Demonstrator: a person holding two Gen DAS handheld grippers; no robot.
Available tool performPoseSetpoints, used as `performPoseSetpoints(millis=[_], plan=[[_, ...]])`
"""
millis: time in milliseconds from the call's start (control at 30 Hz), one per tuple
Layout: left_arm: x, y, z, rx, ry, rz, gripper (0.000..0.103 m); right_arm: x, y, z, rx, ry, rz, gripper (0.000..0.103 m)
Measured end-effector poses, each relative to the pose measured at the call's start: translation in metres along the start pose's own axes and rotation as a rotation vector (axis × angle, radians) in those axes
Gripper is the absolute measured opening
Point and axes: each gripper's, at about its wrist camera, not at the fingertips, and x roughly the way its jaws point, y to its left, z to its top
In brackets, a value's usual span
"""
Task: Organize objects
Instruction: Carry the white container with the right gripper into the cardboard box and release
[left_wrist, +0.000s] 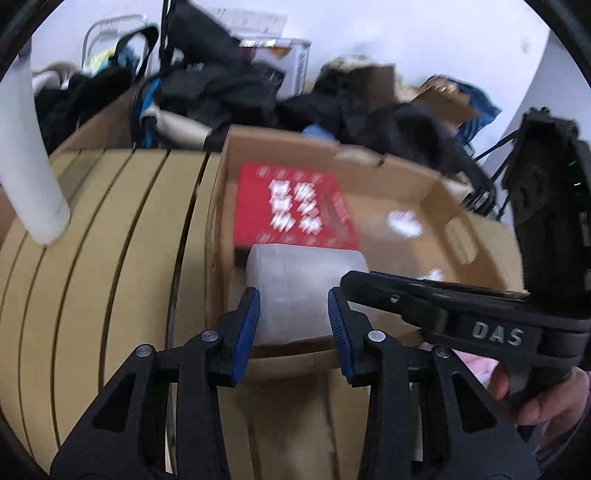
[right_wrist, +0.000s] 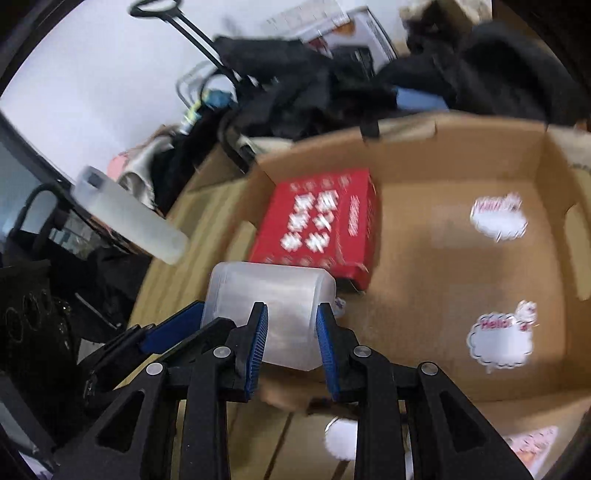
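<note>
Both grippers, left (left_wrist: 293, 332) and right (right_wrist: 291, 341), part-closed on translucent container (right_wrist: 269, 317) at lower centre over cardboard box (right_wrist: 443, 280); lower level, set beside red box (right_wrist: 317, 225), release together.

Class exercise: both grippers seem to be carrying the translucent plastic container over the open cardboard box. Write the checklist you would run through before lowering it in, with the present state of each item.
1. Left gripper closed on the translucent container: ok, blue pads sit against its sides.
2. Right gripper closed on the same container: ok.
3. Container over the cardboard box, inside its near wall: ok.
4. Red box clear of the landing spot: cannot tell; it lies just behind the container.
5. Free floor to the right, by the white stickers: ok.
6. Container lid shut: cannot tell, picture blurred.
</note>
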Motion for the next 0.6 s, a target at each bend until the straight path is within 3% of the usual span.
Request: performPoseSetpoints(millis=[133,267,367,433,467,500,567,600], plan=[[-0.007,-0.003,-0.002,0.031,-0.005,-0.013,0.048,0.008,0.0,-0.003,0.007,0.006,-0.017,0.03],[-0.037,-0.011,0.0,0.075,-0.029,0.095,0.06,-0.015,0.002,-0.01,-0.011,-0.035,-0.079,0.03],[-0.077,-0.008,0.005,0.06,-0.058,0.086,0.077,-0.058,-0.001,-0.021,-0.037,-0.074,-0.181,0.03],[-0.108,-0.011,0.011,0.062,-0.084,0.124,0.1,-0.095,-0.005,-0.029,-0.043,-0.074,-0.25,0.035],[-0.121,-0.012,0.014,0.062,-0.086,0.151,0.103,-0.112,-0.005,-0.032,-0.055,-0.086,-0.277,0.045],[-0.135,-0.013,0.017,0.058,-0.092,0.178,0.103,-0.13,-0.003,-0.036,-0.074,-0.104,-0.306,0.065],[-0.162,-0.014,0.017,0.044,-0.11,0.208,0.103,-0.171,0.001,-0.051,-0.13,-0.15,-0.385,0.094],[-0.176,-0.015,0.014,0.039,-0.116,0.22,0.103,-0.186,0.002,-0.058,-0.141,-0.165,-0.419,0.094]])
